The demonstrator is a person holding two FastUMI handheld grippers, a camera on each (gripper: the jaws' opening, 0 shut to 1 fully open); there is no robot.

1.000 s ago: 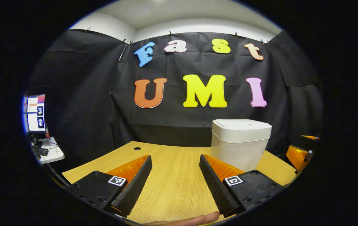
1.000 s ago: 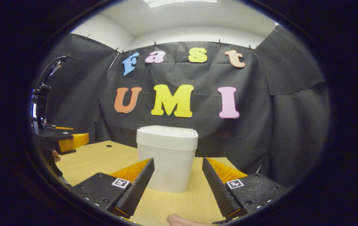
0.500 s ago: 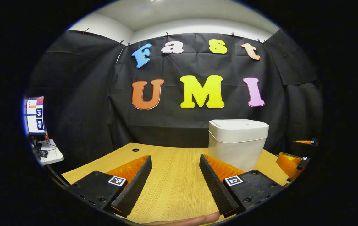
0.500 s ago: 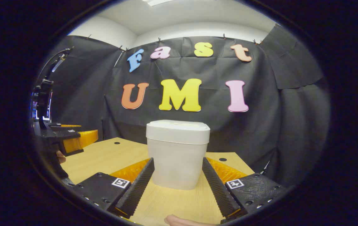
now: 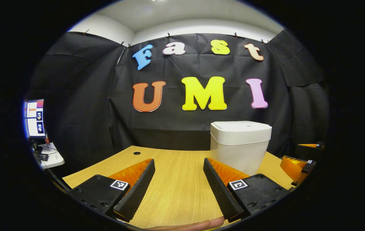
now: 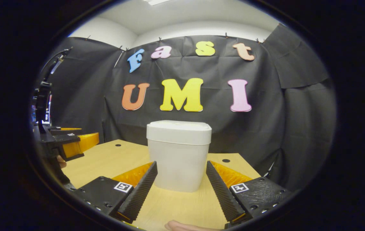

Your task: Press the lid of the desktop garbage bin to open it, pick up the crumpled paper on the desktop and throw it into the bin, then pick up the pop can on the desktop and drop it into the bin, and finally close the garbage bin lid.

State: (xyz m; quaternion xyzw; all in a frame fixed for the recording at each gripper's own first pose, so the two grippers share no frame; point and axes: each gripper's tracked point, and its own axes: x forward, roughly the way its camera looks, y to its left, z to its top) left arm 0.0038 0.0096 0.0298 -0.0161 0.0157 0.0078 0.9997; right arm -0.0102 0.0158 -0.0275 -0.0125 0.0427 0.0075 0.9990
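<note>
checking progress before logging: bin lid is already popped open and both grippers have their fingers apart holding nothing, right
Not quite: the lid sits flat and closed on the bin, as the right gripper view shows. The rest holds: left gripper and right gripper have fingers apart, holding nothing.

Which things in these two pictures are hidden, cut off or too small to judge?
- Inside of the garbage bin: hidden by its closed lid, right gripper view.
- Far right side of the bin: hidden by its own body, left gripper view.
- Monitor: cut off by the left edge and too small, left gripper view.
</note>
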